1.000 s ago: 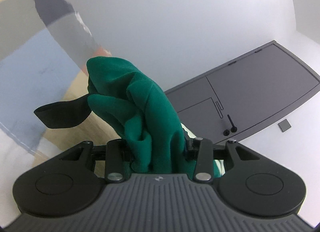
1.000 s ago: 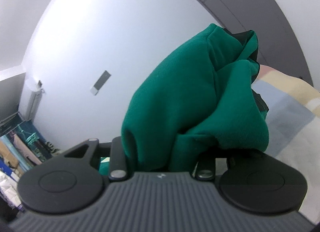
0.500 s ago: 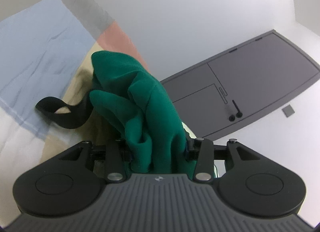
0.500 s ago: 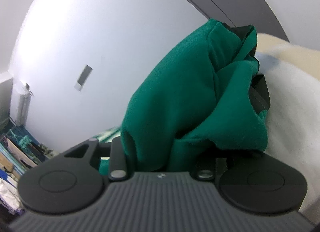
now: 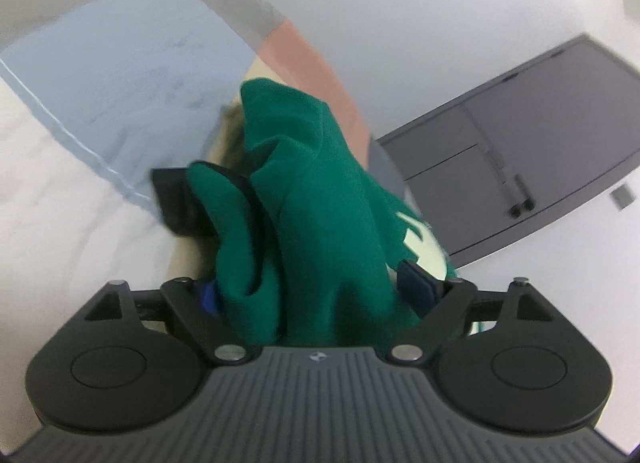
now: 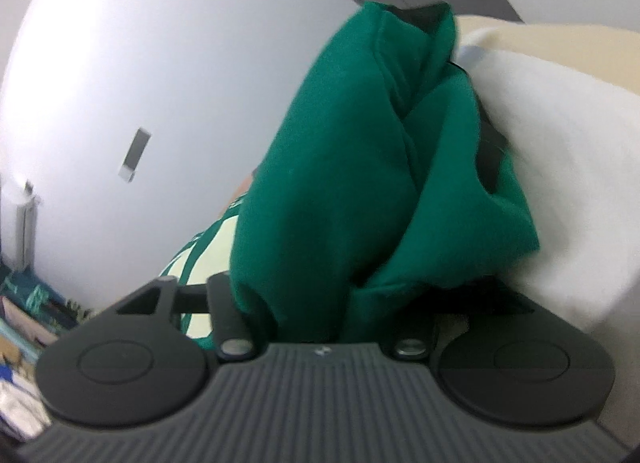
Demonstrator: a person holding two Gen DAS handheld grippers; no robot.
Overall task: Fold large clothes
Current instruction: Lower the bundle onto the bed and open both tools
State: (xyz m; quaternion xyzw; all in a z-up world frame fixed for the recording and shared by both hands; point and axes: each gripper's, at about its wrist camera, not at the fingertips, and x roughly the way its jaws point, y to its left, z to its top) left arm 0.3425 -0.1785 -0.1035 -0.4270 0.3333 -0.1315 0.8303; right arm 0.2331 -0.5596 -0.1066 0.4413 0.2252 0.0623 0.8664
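Observation:
A green garment point(image 5: 320, 203) with black trim point(image 5: 176, 199) and a pale print point(image 5: 416, 231) is bunched up between the fingers of my left gripper point(image 5: 312, 287). Its jaws are opening and stand wide, with the blue pads point(image 5: 416, 287) apart from the cloth's sides. The bundle sags onto the patchwork bed cover point(image 5: 120, 75). In the right wrist view the same green garment point(image 6: 340, 183) rises from my right gripper point(image 6: 332, 291), whose jaws are opening too. The cloth still lies between them and hides the right finger.
The bed cover has blue, white, pink and grey panels, with white bedding point(image 6: 560, 143) to the right. A dark grey cabinet front point(image 5: 540, 151) stands against the white wall. Books and clutter point(image 6: 24, 303) lie low at the left, under a small wall plate point(image 6: 134, 155).
Both grippers have sunk toward the bed with the garment. The left jaws have spread wide and the right ones a little; the cloth now slumps onto the cover.

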